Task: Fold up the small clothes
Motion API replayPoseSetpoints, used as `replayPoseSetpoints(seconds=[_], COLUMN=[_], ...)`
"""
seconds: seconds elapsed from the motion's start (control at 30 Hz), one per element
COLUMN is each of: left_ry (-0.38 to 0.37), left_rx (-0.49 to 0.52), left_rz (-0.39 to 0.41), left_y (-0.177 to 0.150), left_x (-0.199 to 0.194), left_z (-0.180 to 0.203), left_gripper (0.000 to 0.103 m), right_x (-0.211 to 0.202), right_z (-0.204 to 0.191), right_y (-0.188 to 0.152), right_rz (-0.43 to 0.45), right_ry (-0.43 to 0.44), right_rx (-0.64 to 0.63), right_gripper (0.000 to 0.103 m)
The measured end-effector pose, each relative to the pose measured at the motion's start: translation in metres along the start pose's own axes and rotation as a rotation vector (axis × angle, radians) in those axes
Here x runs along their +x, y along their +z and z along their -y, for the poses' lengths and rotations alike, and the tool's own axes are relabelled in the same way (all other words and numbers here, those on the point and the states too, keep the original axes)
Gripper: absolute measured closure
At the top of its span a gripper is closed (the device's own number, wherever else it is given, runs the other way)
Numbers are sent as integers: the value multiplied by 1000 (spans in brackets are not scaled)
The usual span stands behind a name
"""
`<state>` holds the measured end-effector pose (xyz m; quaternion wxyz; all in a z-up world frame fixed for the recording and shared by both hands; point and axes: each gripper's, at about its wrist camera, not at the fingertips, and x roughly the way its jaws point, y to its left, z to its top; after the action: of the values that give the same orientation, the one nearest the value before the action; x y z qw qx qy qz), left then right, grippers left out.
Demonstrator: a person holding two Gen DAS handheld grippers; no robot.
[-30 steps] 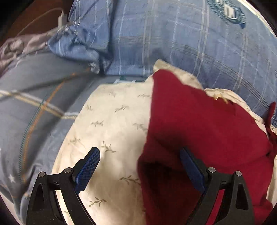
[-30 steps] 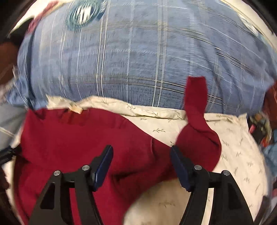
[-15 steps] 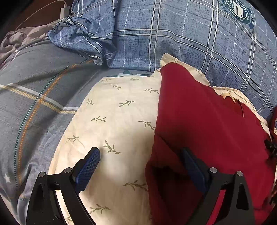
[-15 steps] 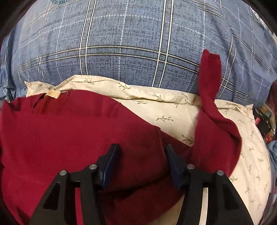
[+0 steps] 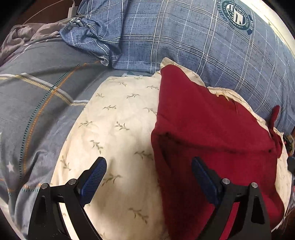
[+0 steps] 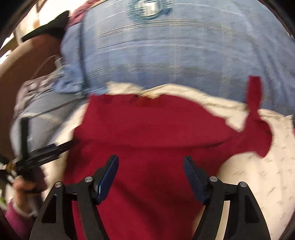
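A dark red garment [image 5: 212, 129] lies spread on a cream leaf-print cloth [image 5: 119, 120]. My left gripper [image 5: 149, 175] is open and straddles the garment's left edge, one finger over the cream cloth and the other over red fabric. In the blurred right wrist view, the red garment [image 6: 156, 129] fills the middle. My right gripper [image 6: 151, 175] hovers over it with its jaws opening. Red cloth lies under the gap, but the pads do not press on it. One red sleeve [image 6: 255, 92] sticks up at the far right.
A blue plaid pillow [image 5: 184, 37] with a round badge lies behind the garment. A grey striped sheet [image 5: 36, 92] spreads to the left, with a white charger [image 5: 71, 11] at the top left. A hand [image 6: 20, 186] in a purple sleeve holds the left tool's black frame [image 6: 36, 153].
The right gripper's jaws narrowed over the red cloth, then widened, and its view swung left and blurred. The left gripper drew back a little and stayed open.
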<state>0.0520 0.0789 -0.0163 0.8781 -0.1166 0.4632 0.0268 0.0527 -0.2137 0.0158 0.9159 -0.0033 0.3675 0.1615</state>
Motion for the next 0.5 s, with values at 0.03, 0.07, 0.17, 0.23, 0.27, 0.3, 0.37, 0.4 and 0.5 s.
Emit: replayPoseSetpoints(seconds=[0.03,0.07,0.17,0.23,0.27,0.3,0.37,0.4,0.5], left_ry=[0,-1,6,11,15,17,9,4,-5], left_rx=[4,7,10,3,-4,-15,-44,-53,-73], left_rz=[-1,-3,-5,-5,-6,-7,-16,-19,-19], left_y=[-1,-3,-4,-4,-4,-3,-2,-1,2], left_x=[-1,-3,-9,-11,-11,-10,-8,-7,-4], left_z=[1,0,-5,-10,-12,-15,-22,-24,-27], left_gripper=[10,10,10,10,10,10,10,10,10], right_x=[-2,-1,4,8,9,11,17,21,33], right_z=[-10,-24,-62,-83,-91,-95,-103,-106,-114], right_y=[-7,-15,-42,-59,-67,-72,-83,-86,-93], right_rz=[-10,-27,-60,-65,-68,-73,-88,-100,-132], right_ry=[23,48,83,91,98,104,114,123,165], right_rx=[-13,-38,-113,-150,-159,-164,-163,-151,-129], right_gripper=[29,29,29,29,29,29,29,29,30])
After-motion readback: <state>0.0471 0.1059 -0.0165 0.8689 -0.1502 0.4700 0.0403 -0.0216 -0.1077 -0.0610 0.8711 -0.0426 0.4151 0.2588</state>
